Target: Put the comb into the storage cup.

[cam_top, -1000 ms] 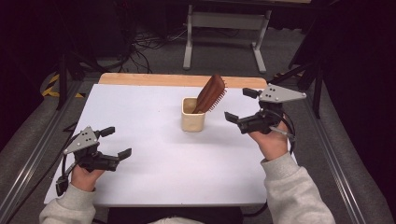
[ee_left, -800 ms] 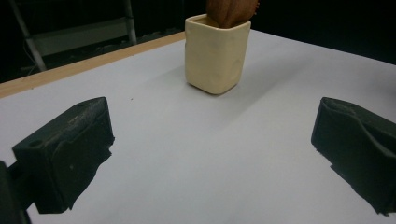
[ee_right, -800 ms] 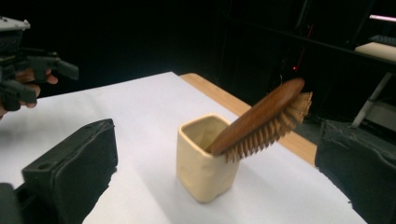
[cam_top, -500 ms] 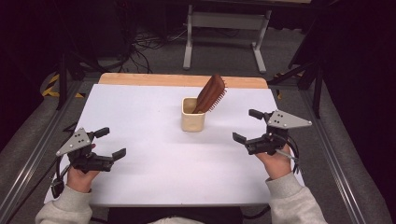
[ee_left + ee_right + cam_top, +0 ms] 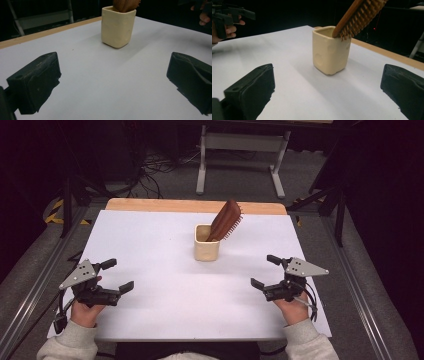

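The hairbrush (image 5: 226,220) leans head-up in the cream cup (image 5: 206,243), its handle hidden inside; the cup stands near the middle of the tabletop (image 5: 165,290), toward the far edge. In the left gripper view the brush is cut off at the top. Left gripper (image 5: 115,275) near the left front corner and right gripper (image 5: 265,271) near the right edge hold nothing, jaws spread wide. Bare tabletop lies between each gripper and the cup.

The brush's (image 5: 226,221) handle end is hidden inside the cream cup (image 5: 206,249), its head is cut off by the top edge in the left gripper view, and its tip runs past the top edge in the right gripper view.
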Available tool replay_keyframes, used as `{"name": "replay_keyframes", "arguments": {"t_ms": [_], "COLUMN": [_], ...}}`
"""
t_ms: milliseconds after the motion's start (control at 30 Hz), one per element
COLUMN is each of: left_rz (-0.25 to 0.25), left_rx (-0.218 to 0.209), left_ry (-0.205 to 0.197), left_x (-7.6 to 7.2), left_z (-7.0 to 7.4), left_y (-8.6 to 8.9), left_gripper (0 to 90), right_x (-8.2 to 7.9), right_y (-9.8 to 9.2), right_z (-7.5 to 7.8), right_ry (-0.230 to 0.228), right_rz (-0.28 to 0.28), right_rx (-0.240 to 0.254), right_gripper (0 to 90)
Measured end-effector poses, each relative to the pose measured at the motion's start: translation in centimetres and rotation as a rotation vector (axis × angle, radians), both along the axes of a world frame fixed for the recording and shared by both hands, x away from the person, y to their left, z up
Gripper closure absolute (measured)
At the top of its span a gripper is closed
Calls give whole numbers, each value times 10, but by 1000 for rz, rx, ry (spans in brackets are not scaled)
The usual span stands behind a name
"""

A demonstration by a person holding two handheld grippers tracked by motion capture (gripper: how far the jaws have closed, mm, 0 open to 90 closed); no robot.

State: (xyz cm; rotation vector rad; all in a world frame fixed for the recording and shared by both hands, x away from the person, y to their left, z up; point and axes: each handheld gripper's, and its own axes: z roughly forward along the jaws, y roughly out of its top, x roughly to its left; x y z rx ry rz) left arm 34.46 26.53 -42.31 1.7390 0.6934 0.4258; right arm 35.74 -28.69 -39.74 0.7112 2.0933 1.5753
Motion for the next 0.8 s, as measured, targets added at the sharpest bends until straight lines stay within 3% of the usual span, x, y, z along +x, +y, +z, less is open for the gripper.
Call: {"name": "replay_keyframes", "arguments": {"t_ms": [133, 533, 800], "left_rz": [-5, -5, -7], "left_rx": [0, -22, -23], "left_ry": [-2, -1, 2], "left_x": [0, 1, 2], "left_z": [-2, -14, -17], "left_y": [-1, 1, 1], "left_gripper": [0, 0, 0], "right_x": [-1, -8, -8], "right_y": [-1, -2, 0], "right_z": [-16, -52, -53], "right_ry": [25, 63, 60], "right_rz": [-2, 2, 2], "right_rx": [-22, -15, -16], "right_gripper": [0, 0, 0]}}
